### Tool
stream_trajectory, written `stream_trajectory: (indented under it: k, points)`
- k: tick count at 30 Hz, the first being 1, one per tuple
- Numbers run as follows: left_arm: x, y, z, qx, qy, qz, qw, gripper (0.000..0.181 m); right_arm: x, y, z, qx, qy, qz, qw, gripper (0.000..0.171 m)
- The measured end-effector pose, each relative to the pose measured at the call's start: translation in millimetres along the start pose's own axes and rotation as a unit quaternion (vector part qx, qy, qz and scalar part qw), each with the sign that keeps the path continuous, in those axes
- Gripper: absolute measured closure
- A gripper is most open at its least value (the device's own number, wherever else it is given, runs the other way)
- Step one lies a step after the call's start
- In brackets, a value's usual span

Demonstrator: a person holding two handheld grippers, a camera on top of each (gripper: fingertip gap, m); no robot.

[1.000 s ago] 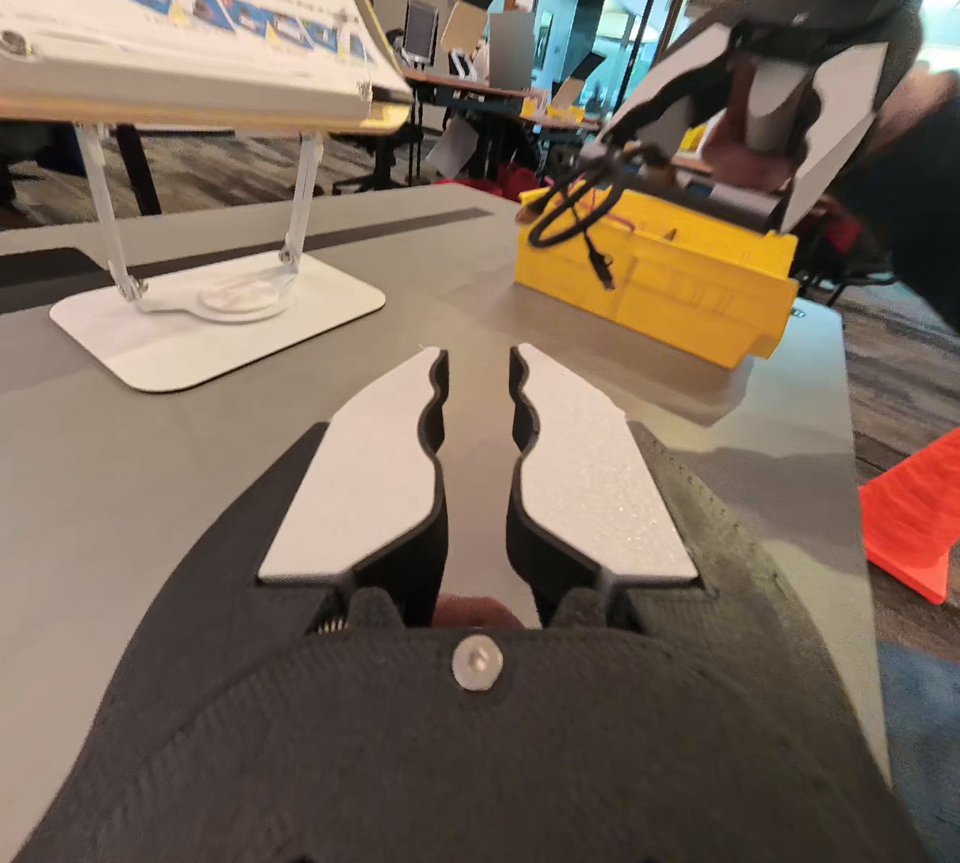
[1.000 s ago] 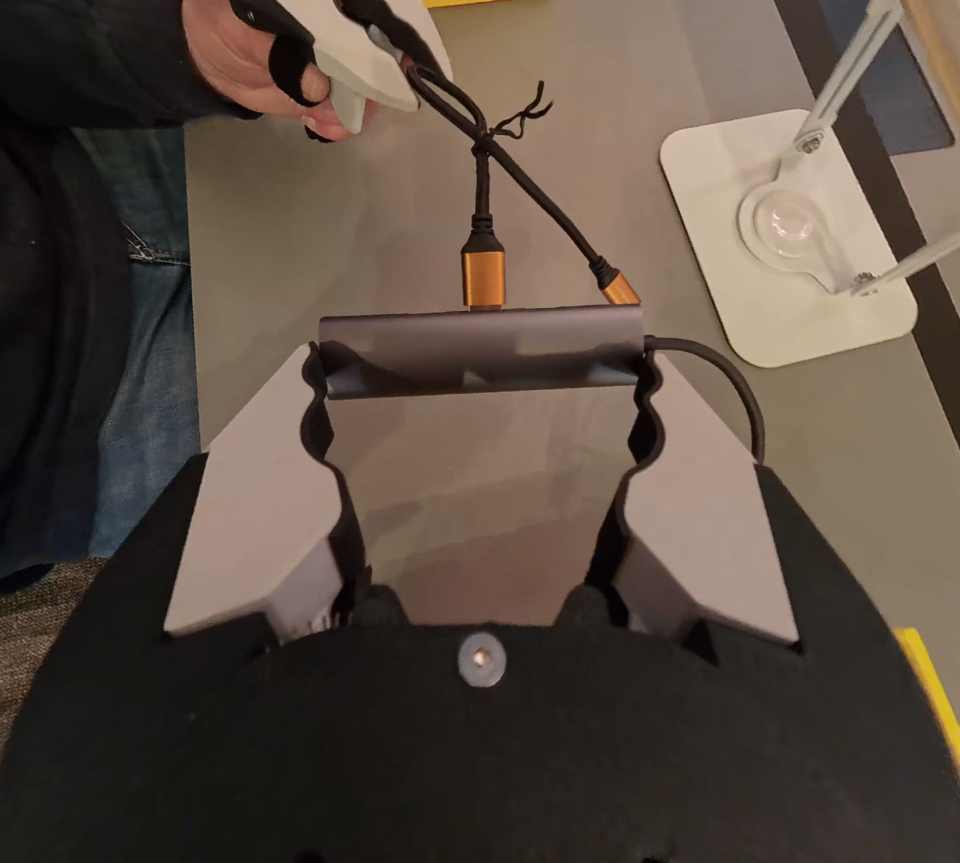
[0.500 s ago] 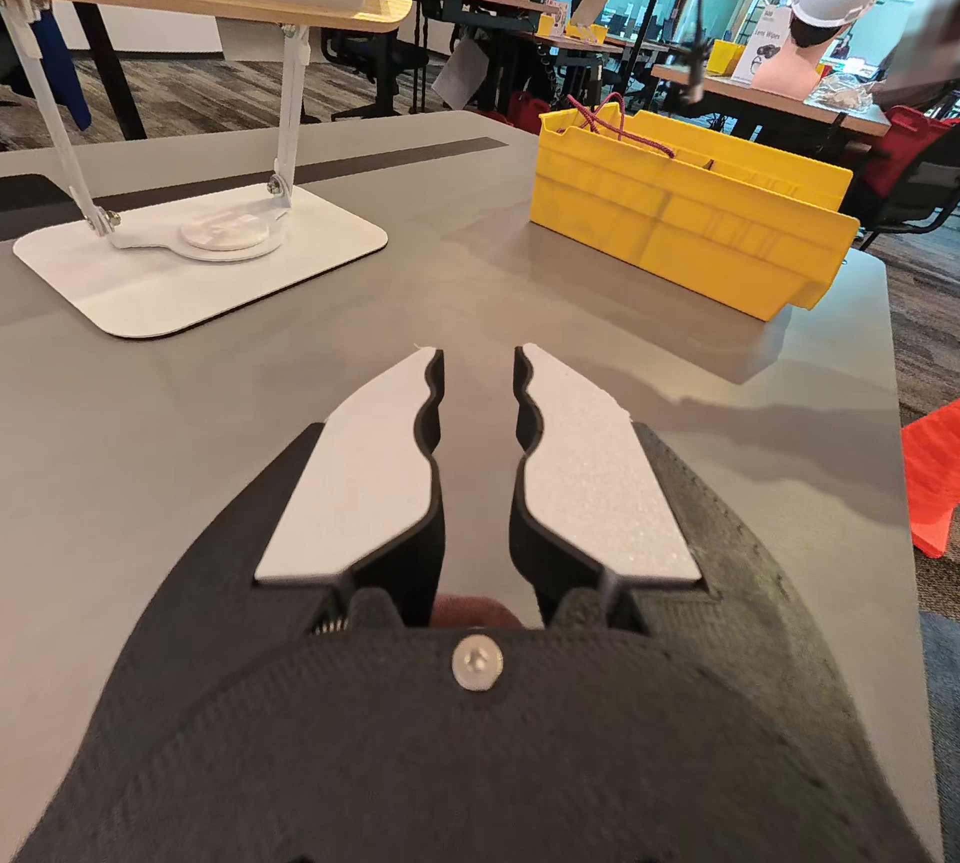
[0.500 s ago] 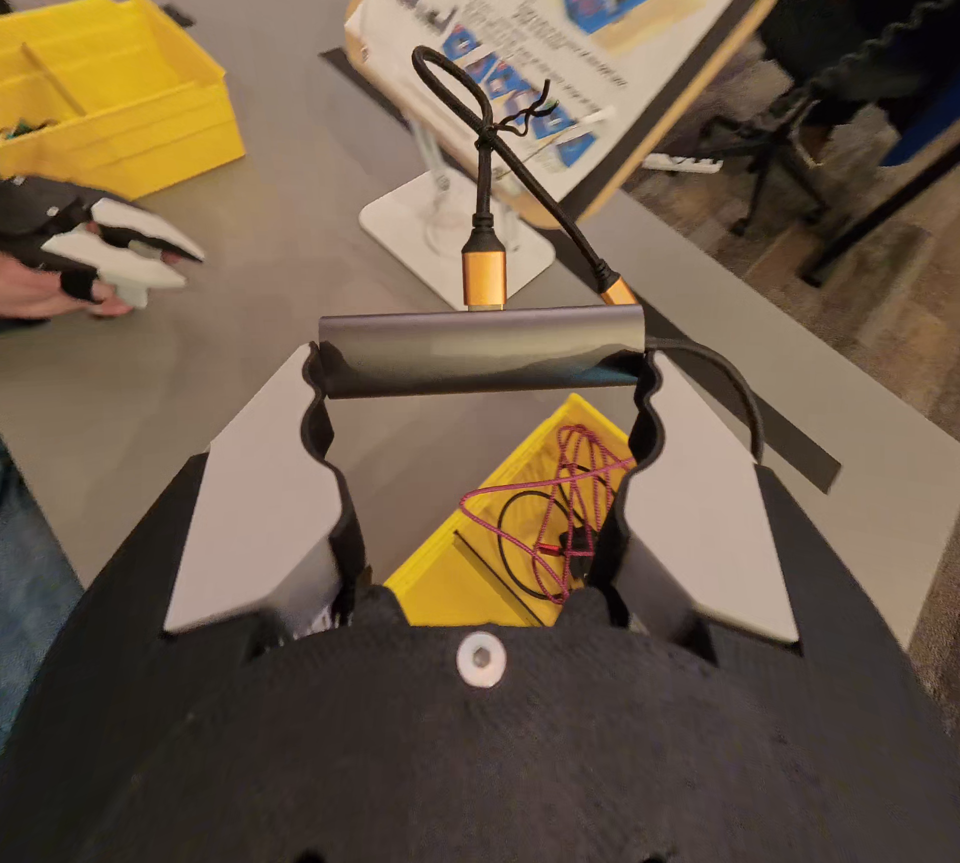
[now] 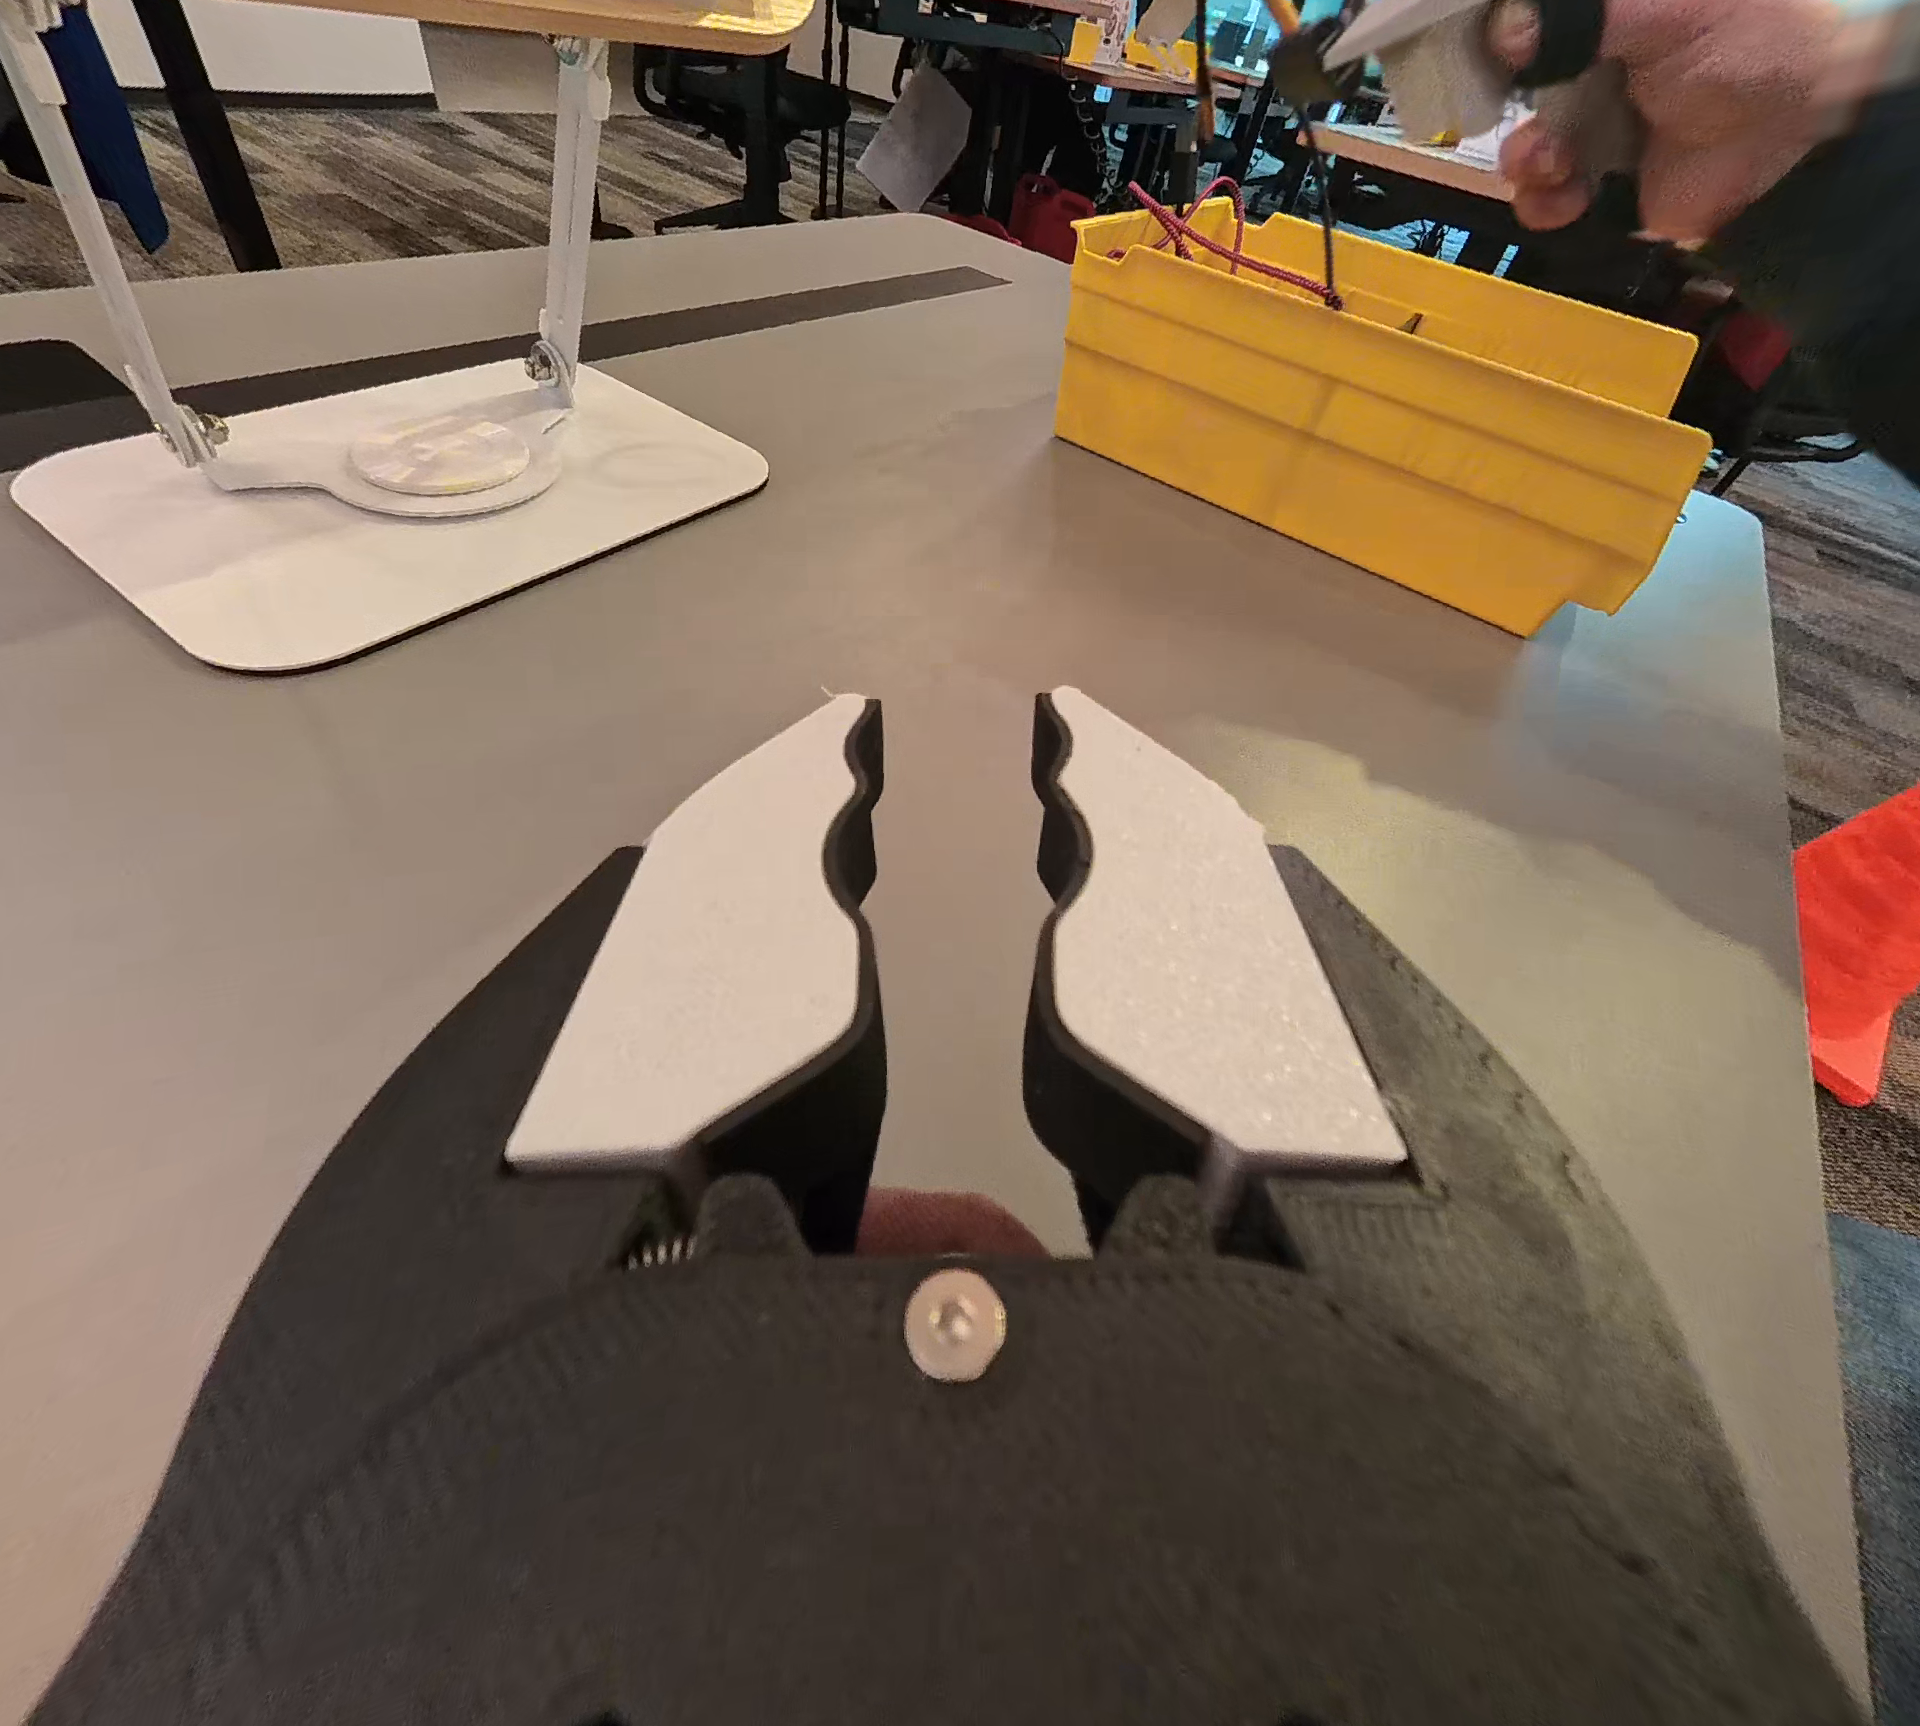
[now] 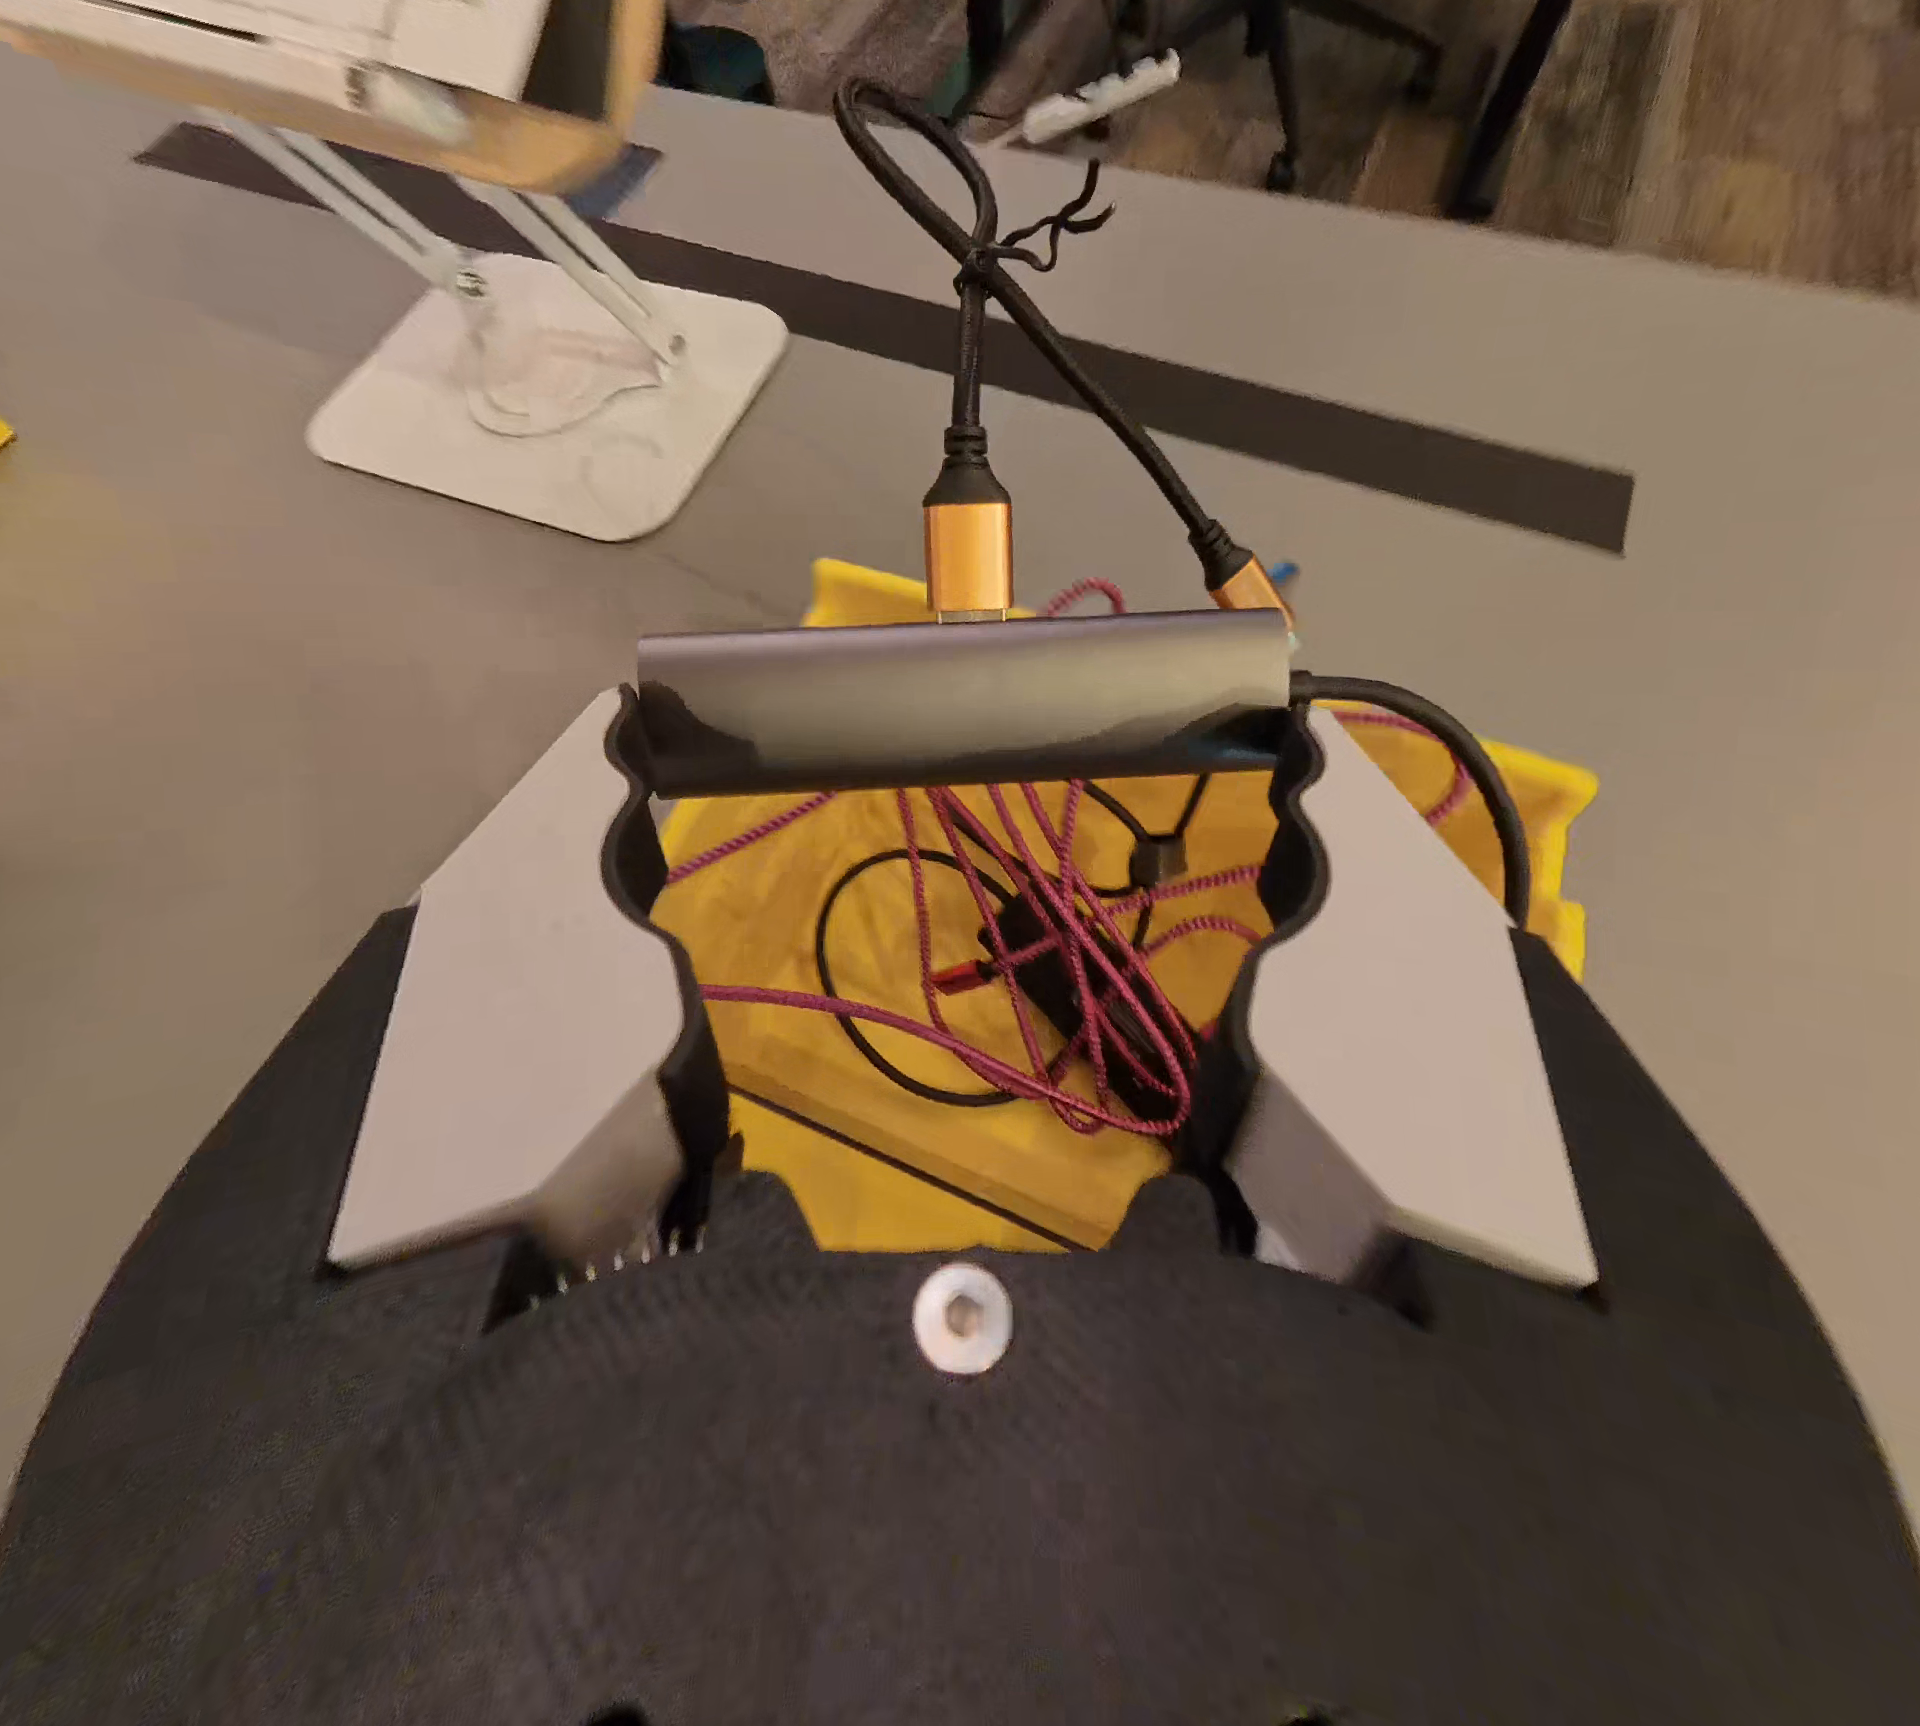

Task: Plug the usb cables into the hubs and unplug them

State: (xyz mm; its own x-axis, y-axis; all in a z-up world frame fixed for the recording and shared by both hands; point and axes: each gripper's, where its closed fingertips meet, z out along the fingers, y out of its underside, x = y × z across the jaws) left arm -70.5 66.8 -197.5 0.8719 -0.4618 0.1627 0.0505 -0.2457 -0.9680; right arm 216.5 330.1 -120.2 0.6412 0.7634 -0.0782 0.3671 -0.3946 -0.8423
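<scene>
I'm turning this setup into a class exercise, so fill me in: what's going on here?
A person is working with two handheld grippers at a grey table. The right gripper grips a grey USB hub by its ends, above a yellow bin of tangled cables. A short black cable with orange connectors has one connector in the hub; whether the second is seated is unclear. The left gripper holds nothing, jaws slightly apart, low over the table near a white stand.

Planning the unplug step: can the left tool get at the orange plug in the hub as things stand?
Probably yes. The right tool holds the hub in the air above the yellow bin, and the plug sticks out from its far edge with nothing around it. The left tool is empty, low over the table, so it must rise.
</scene>
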Motion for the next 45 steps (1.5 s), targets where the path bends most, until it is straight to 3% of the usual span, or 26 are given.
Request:
stream_trajectory:
  k: [13,25,28,34,45]
  points:
    - [-0.4,1.3,2.3,-0.006,-0.001,-0.001,1.000,0.153,32.6,97.3,38.6,-0.188,0.079,-0.004,0.979,0.054]
    - [1.3,3.1,2.0,-0.013,-0.005,0.007,1.000,0.151,26.4,128.7,46.5,-0.349,0.013,0.032,0.937,0.053]
    - [0.5,5.6,1.8,-0.026,-0.026,0.039,0.999,0.146,21.2,125.7,38.6,-0.341,-0.015,0.037,0.939,0.046]
    - [0.5,4.7,4.7,-0.026,-0.031,0.037,0.999,0.139,2.9,82.4,12.1,-0.218,-0.034,0.027,0.975,0.050]
    - [1.2,-40.2,-21.6,-0.010,-0.072,0.106,0.992,0.142,17.3,63.7,-61.7,-0.122,0.069,-0.046,0.989,0.058]
